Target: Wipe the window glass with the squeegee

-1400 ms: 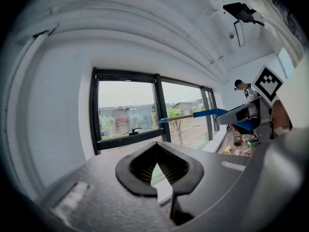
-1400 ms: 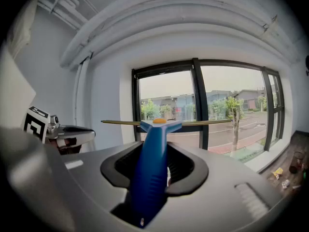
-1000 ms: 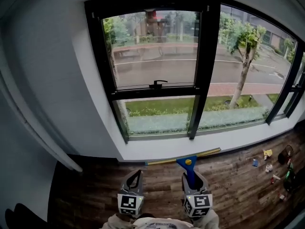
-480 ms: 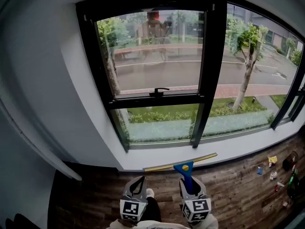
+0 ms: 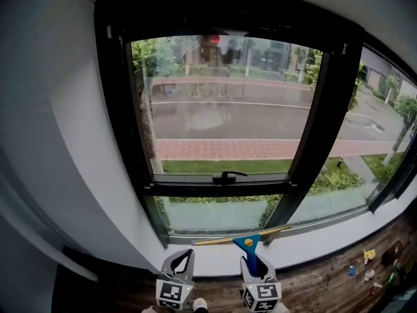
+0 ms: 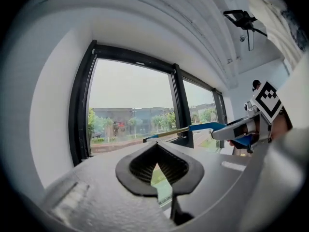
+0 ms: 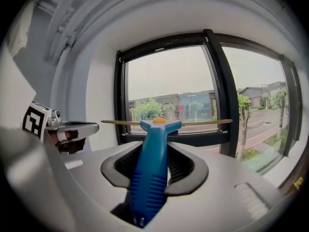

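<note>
The blue-handled squeegee (image 7: 150,178) is clamped by its handle between the narrowly parted jaws of the right gripper (image 7: 155,164) at the head view's lower centre. Its brass-coloured blade bar is held level before the lower window glass (image 5: 215,215); contact cannot be told. The left gripper (image 6: 158,167), lower left of it, is seen closed tip to tip, empty.

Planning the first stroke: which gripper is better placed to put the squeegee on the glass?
Right. The right gripper is shut on the squeegee handle, with the blade crosswise and facing the window glass. The left gripper is shut and empty beside it, so it would probably need a handover first.
</note>
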`<state>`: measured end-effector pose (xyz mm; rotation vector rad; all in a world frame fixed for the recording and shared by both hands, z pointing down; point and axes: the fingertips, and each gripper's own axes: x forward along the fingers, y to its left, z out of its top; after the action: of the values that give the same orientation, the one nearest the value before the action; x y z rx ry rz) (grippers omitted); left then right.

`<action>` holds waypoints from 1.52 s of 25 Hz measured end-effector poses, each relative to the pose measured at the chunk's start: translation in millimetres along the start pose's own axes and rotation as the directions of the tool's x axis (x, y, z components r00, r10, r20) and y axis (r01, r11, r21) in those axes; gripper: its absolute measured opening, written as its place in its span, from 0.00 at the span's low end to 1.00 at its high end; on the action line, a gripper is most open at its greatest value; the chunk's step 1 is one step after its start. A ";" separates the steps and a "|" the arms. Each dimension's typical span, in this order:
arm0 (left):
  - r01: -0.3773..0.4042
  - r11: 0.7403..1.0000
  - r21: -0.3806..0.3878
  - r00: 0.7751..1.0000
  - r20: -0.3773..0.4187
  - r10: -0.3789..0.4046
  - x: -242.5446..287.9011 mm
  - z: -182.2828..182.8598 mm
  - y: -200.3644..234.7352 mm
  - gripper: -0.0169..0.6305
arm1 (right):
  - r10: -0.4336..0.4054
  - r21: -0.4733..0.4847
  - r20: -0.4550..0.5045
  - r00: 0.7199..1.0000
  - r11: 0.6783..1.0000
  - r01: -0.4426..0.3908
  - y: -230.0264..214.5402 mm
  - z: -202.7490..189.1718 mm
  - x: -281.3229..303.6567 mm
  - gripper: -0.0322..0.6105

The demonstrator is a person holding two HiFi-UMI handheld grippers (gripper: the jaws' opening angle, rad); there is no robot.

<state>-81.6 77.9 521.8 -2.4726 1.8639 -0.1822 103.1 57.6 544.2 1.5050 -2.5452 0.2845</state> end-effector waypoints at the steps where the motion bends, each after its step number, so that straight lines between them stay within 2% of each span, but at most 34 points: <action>1: -0.001 1.000 0.004 1.000 0.008 0.001 15.8 4.9 19.5 0.02 | -0.005 0.002 0.014 1.000 1.000 0.005 0.7 12.4 22.1 0.28; 5: -0.018 1.000 0.023 0.999 0.040 0.017 81.9 29.9 73.6 0.02 | -0.047 -0.006 0.092 0.995 0.999 0.048 -15.1 68.8 89.7 0.28; 10: -0.078 0.997 0.023 0.989 0.129 0.074 160.3 82.4 105.2 0.02 | -0.077 -0.039 0.203 0.976 0.995 0.087 -61.0 146.6 152.8 0.28; 14: -0.062 0.997 0.043 0.984 0.172 0.054 210.6 130.0 112.6 0.02 | -0.079 -0.043 0.297 0.951 0.994 0.096 -102.7 210.4 180.4 0.28; 16: -0.079 0.995 0.065 0.978 0.199 0.065 229.1 156.2 115.6 0.02 | -0.056 -0.057 0.342 0.938 0.995 0.080 -120.9 240.3 189.5 0.28; 20: -0.090 0.992 0.091 0.966 0.250 0.065 266.0 210.3 109.2 0.02 | 0.004 -0.133 0.459 0.888 0.989 0.064 -148.7 309.1 204.0 0.28; 24: -0.079 0.985 0.153 0.949 0.313 0.028 293.2 261.2 98.8 0.02 | 0.033 -0.216 0.539 0.842 0.971 0.101 -161.1 380.4 218.2 0.28; 27: -0.026 0.989 0.145 0.943 0.333 -0.024 314.2 295.1 92.7 0.02 | 0.027 -0.235 0.576 0.817 0.963 0.134 -165.2 425.0 229.0 0.28; 29: 0.003 0.990 0.138 0.934 0.354 -0.052 327.5 321.2 88.4 0.02 | 0.009 -0.228 0.592 0.806 0.961 0.157 -170.6 450.2 235.0 0.28; 33: -0.011 0.984 0.179 0.919 0.389 -0.061 351.6 372.2 86.0 0.02 | -0.037 -0.158 0.620 0.784 0.973 0.171 -186.8 495.6 242.7 0.28; 36: 0.047 0.978 0.201 0.912 0.391 -0.124 369.3 400.9 75.3 0.02 | -0.048 -0.120 0.636 0.770 0.980 0.160 -196.3 527.8 246.3 0.28; 38: 0.056 0.975 0.216 0.905 0.401 -0.140 378.0 421.2 74.2 0.02 | -0.048 -0.118 0.651 0.757 0.979 0.164 -199.8 550.5 247.4 0.28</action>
<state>-0.4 -321.9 122.6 -2.2489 1.4715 0.1390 133.6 -383.1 86.9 1.9210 -2.8390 -0.5680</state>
